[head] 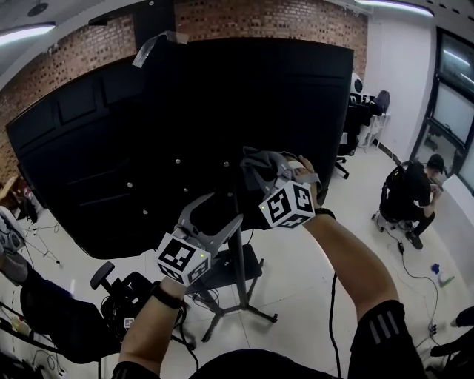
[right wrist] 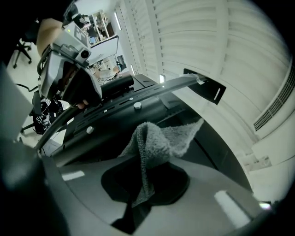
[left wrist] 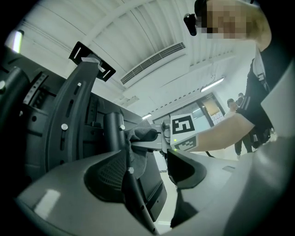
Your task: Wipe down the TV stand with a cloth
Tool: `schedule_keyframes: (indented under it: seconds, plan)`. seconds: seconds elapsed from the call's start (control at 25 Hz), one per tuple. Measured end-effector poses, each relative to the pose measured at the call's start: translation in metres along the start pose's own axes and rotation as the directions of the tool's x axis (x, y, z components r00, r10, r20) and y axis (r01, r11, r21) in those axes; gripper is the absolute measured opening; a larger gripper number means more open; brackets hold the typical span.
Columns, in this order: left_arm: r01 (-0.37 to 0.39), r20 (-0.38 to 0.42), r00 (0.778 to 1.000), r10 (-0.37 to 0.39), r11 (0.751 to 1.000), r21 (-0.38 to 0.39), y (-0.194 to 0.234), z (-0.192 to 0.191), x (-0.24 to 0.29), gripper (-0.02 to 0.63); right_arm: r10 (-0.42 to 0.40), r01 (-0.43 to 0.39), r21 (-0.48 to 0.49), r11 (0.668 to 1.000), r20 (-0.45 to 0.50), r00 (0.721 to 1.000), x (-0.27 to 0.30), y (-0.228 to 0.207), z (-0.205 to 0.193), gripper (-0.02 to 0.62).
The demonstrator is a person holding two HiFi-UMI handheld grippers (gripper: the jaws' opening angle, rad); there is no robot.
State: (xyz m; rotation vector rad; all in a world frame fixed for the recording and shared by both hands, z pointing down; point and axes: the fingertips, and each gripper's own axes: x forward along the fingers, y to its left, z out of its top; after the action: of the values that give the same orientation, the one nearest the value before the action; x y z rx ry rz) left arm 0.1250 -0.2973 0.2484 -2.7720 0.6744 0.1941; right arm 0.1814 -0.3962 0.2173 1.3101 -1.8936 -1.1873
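grips a grey cloth (right wrist: 161, 138) in the right claw (right wrist: 147, 182), with the jaws pressed together on a fold and the rest of the cloth fanning out ahead of them. holds it at the centre of the head view, up against the black back of the tv (head: 185, 126), right where the tv stand (head: 239, 270) meets that panel. shows the same cloth in the left claw view, bunched beside a black upright tube of the stand and touching it as far as can be told. carries the left claw (head: 226, 209) lower and further left in the head view, near the stand's pole, with the jaws spread. has a thin black strip with screws running up between those jaws, close along the left one, with a bright gap on the other side, so nothing pinched there. rests the tv stand on a pale floor (head: 311, 281), on splayed legs with a small dark shelf partway up the pole. places a person in black (head: 413, 194) low at the right edge of the head view, well apart from the stand, and a brick wall (head: 244, 18) along the top.
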Motion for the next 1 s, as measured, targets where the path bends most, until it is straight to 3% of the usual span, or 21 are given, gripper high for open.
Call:
schedule_keyframes:
  seconds: [0.56, 1.0]
  plan:
    - [0.093, 0.010, 0.996, -0.093, 0.996, 0.017, -0.037, -0.001, 0.064, 0.299, -0.065, 0.070, 0.040, 0.997, -0.113, 0.991, -0.038, -0.038, -0.097, 0.028]
    - [0.095, 0.000, 0.995, -0.095, 0.995, 0.009, -0.058, -0.008, 0.097, 0.299, -0.094, 0.103, 0.055, 0.993, -0.137, 0.986, -0.056, -0.056, -0.130, 0.028]
